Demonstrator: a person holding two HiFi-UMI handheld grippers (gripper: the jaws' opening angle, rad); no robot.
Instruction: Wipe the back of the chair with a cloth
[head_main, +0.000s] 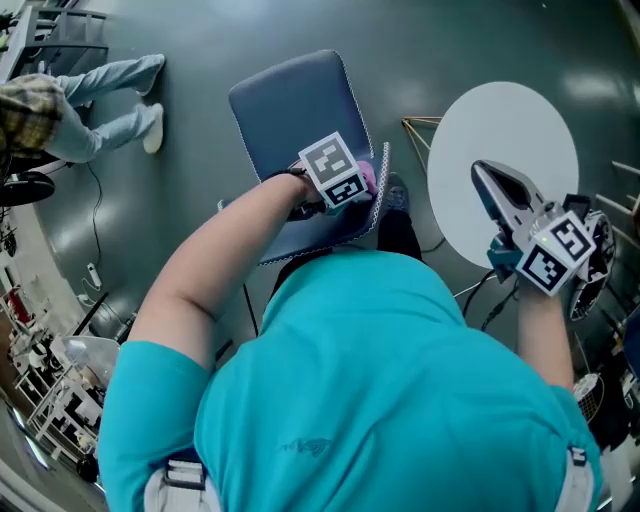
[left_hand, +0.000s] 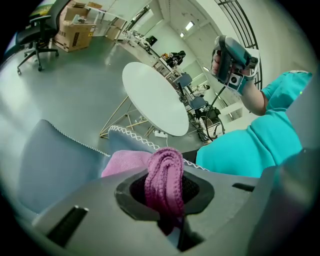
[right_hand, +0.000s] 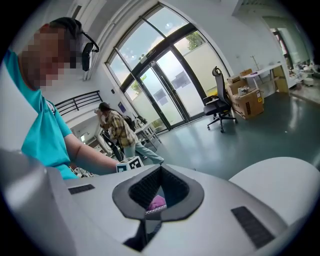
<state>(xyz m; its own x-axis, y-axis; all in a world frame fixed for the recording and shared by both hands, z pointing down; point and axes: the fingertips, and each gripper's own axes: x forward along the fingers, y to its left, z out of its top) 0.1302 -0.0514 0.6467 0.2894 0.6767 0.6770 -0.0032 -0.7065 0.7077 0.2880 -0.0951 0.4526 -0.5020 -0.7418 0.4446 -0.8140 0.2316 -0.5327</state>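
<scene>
A blue-grey chair (head_main: 290, 110) with white zigzag stitching stands in front of me, seen from above. My left gripper (head_main: 350, 195) rests at the top edge of its back, shut on a folded pink cloth (head_main: 368, 178). In the left gripper view the cloth (left_hand: 162, 177) bulges from between the jaws of the left gripper (left_hand: 165, 200) and lies against the chair's padding (left_hand: 55, 165). My right gripper (head_main: 490, 185) is held in the air over the round table, jaws together, with nothing in them. In the right gripper view, the right gripper (right_hand: 155, 197) points towards the cloth (right_hand: 156, 202).
A white round table (head_main: 505, 130) on thin legs stands right of the chair. A person in a plaid shirt and jeans (head_main: 60, 110) is at the far left. An office chair (right_hand: 220, 107) and cardboard boxes (right_hand: 247, 102) stand by the glass wall. Cables lie under the table (left_hand: 210, 125).
</scene>
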